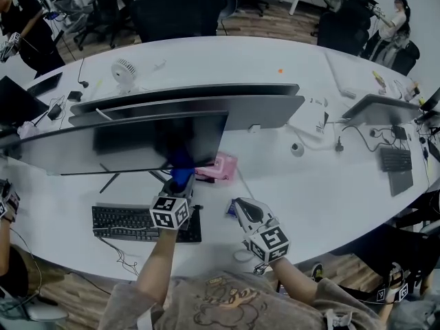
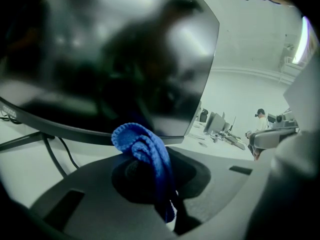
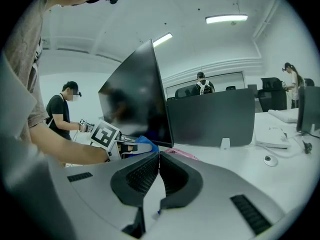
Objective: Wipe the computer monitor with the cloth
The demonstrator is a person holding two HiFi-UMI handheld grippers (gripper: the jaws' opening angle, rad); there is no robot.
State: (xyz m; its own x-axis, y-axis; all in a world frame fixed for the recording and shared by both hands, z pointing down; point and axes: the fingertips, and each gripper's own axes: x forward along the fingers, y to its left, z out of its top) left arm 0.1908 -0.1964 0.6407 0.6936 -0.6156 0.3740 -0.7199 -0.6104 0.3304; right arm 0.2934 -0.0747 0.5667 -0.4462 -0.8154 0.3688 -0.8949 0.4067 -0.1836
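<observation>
Partly buried, the cloth sits clamped in the left tongs.

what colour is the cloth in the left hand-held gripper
Blue. The blue ribbed fabric cloth shows best in the left gripper view.

Greyish short-sleeved T-shirt with cartoon chest print, pale grey left gripper and right gripper, each carrying a black-and-white square-marker cube

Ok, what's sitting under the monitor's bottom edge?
A pink object lies on the table below the monitor's right corner, beside the blue cloth shut in the left gripper. A thin dark stand leg shows further left. Gripper and cloth cover the stand's middle.
</observation>
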